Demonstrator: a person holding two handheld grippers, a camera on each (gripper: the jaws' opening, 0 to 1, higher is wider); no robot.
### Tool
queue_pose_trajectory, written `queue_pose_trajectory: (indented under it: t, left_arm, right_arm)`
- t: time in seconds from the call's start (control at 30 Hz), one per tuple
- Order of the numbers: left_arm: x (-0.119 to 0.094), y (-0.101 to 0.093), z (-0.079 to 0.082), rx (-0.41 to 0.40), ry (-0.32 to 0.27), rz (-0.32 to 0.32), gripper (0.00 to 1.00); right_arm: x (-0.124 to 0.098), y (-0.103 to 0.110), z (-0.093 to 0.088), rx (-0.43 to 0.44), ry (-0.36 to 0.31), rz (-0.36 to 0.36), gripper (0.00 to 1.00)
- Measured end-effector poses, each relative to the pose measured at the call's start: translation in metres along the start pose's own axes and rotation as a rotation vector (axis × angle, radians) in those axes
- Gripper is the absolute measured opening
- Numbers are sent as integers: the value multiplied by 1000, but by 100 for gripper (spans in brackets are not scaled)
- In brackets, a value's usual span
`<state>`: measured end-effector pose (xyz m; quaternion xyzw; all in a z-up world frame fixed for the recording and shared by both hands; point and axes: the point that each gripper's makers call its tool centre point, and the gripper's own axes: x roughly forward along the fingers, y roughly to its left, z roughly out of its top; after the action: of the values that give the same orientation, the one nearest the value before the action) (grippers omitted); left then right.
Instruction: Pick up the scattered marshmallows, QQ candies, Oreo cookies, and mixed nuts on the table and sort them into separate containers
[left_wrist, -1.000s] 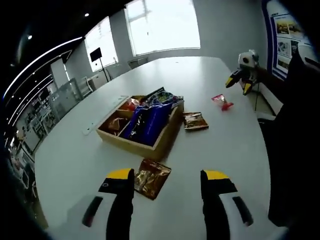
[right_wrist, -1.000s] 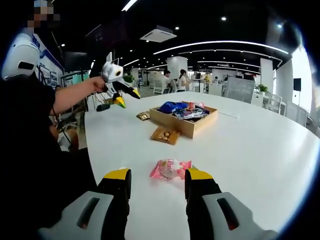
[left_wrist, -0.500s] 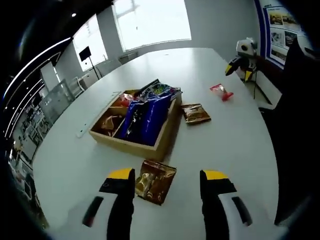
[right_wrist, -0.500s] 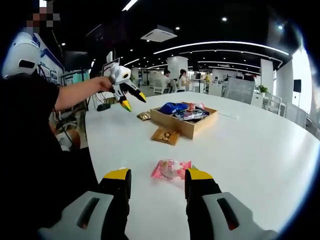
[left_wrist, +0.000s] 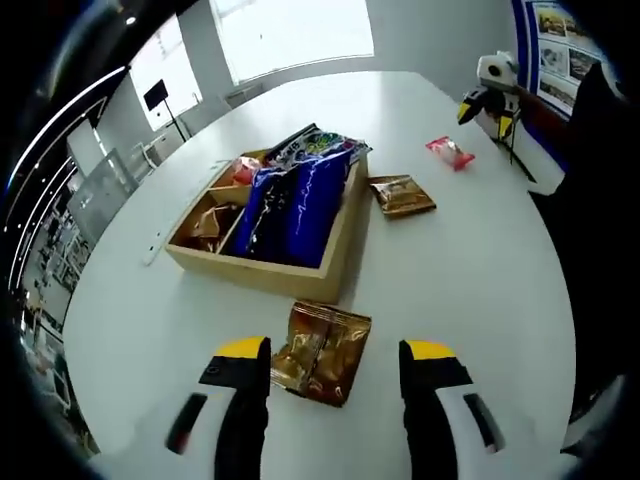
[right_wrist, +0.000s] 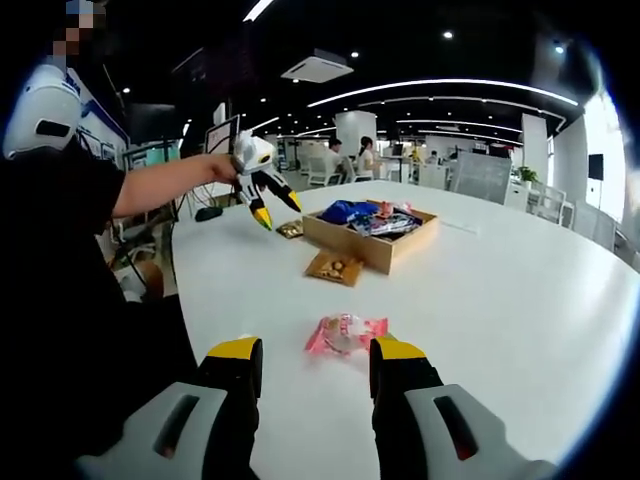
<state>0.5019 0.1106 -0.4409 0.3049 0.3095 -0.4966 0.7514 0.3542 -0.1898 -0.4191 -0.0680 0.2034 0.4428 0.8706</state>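
- Left gripper view: left gripper stands agape astride the brown nut packet, apparently mixed nuts; long axis along the jaws.
- Right gripper, jaws parted, nearer the pink candy packet, just ahead.
- Wooden sorting box beyond.

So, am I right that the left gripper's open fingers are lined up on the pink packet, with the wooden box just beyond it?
Not quite: in the left gripper view the left gripper is lined up on a brown packet, not the pink one. The pink packet lies far off, beside the right gripper. The fingers are open, and the wooden box sits just beyond.
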Motion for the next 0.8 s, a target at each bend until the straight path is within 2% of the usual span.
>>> queue_pose_trajectory:
  t: [0.67, 0.8]
  left_arm:
    - [20, 4, -7, 4, 78, -58, 56]
    - [22, 4, -8, 1, 71, -71, 55]
  right_arm:
    - [-7, -3, 0, 18, -10, -14, 39]
    - [-6, -2, 0, 22, -11, -12, 39]
